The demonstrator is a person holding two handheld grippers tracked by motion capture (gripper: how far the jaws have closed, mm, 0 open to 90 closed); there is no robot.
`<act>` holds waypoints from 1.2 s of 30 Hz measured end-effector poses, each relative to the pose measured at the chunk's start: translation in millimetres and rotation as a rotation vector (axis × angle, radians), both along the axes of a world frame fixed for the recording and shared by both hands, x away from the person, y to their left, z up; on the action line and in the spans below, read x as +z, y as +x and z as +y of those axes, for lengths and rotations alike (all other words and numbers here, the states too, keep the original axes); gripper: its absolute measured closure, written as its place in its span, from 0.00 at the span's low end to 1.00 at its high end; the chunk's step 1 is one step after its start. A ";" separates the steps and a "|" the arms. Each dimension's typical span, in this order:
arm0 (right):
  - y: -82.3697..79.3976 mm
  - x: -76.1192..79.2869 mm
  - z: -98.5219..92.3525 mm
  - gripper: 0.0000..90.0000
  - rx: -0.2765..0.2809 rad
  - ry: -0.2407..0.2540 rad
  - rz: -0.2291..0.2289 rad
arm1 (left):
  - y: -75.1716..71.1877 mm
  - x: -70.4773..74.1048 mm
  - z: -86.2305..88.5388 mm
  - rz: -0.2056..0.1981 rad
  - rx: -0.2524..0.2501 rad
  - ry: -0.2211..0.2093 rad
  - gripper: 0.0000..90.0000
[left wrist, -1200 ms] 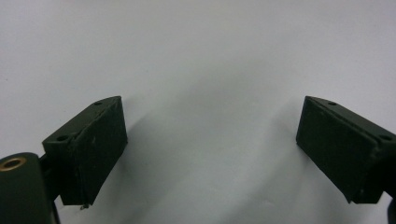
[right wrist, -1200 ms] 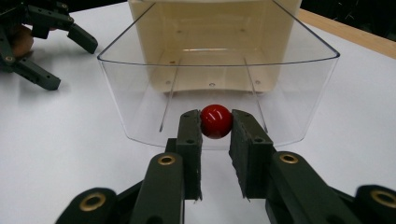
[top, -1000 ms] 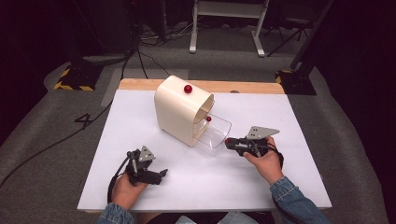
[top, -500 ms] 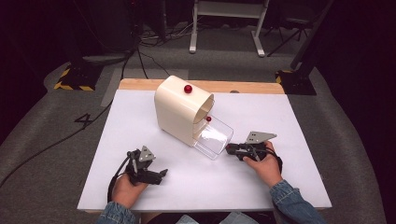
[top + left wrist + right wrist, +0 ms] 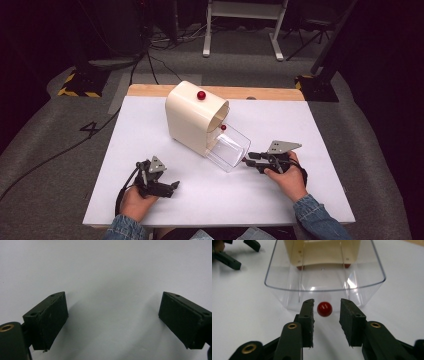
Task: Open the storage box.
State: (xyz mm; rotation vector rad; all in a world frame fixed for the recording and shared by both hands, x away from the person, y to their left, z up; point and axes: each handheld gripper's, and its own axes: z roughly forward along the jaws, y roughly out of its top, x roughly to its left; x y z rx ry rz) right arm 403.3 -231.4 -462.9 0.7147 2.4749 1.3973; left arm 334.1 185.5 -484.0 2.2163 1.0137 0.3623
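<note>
A white bench (image 5: 150, 125) carries the work, with a strip of bare wood (image 5: 270, 93) along its far edge. It stands on a grey carpeted floor (image 5: 60, 150). A black cable (image 5: 55, 150) runs across the carpet at the left, beside a dark mark shaped like a 4 (image 5: 89, 128). Farther back at the left lies a yellow-and-black striped floor plate (image 5: 75, 90). Behind the bench stands a white metal frame (image 5: 240, 25) on two legs, with more cables (image 5: 160, 40) on the floor near it. The far background is dark.
</note>
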 end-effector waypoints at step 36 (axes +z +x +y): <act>49.3 78.2 72.3 0.71 0.044 0.103 -0.112 | -2.6 -0.7 -0.8 -0.021 0.003 0.004 0.11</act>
